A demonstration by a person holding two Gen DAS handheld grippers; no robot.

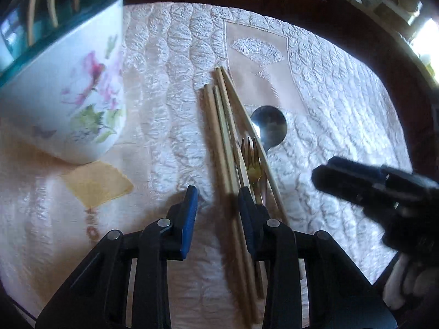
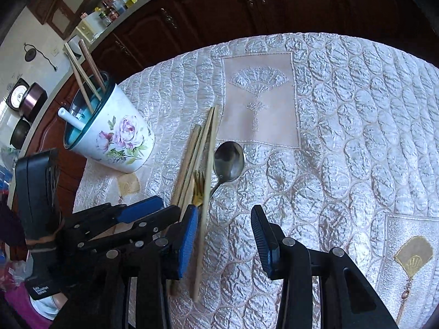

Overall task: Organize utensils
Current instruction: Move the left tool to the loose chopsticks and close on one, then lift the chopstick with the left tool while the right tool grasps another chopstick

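Note:
Several wooden chopsticks (image 1: 222, 142) lie in a bundle on the quilted tablecloth, with a gold fork (image 1: 252, 161) and a steel spoon (image 1: 270, 126) beside them. My left gripper (image 1: 218, 200) is open, low over the near part of the chopsticks, which pass between its fingers. The floral cup (image 1: 71, 104) stands at the left; in the right wrist view the cup (image 2: 115, 137) holds a few chopsticks and a white handle. My right gripper (image 2: 225, 222) is open and empty, just right of the chopsticks (image 2: 204, 170), the fork (image 2: 199, 189) and the spoon (image 2: 229, 161).
The round table is covered by a white quilted cloth (image 2: 343, 137) with beige embroidered panels. Dark wooden cabinets (image 2: 247, 8) stand behind it. A kitchen counter with bottles (image 2: 112, 8) and pots is at the far left.

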